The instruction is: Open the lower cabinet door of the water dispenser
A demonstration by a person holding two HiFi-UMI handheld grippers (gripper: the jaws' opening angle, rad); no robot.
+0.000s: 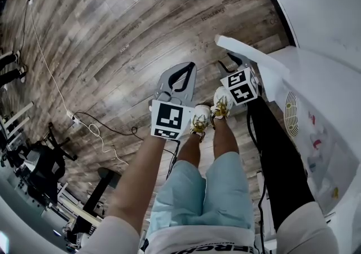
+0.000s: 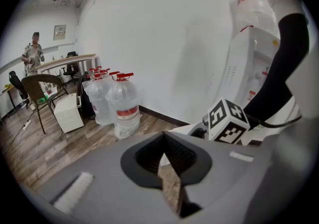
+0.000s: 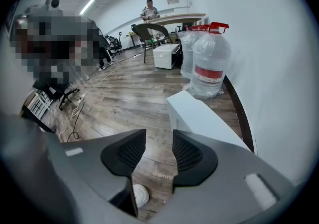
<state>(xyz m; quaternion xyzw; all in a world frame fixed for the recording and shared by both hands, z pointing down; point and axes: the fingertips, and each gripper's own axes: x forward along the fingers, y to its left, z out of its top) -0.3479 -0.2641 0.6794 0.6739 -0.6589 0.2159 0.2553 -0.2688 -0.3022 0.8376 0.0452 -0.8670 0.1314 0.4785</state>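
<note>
Swinging out from the water dispenser (image 1: pixel 316 95), the lower cabinet door (image 3: pixel 199 116) stands ajar just ahead of the right gripper (image 3: pixel 158 136), whose jaws are spread with only floor between them. The left gripper (image 2: pixel 164 151) is pressed together and empty, off to the side. With nothing pinched, the door could drift shut again, or the right jaw could knock its edge and jolt the dispenser.
</note>
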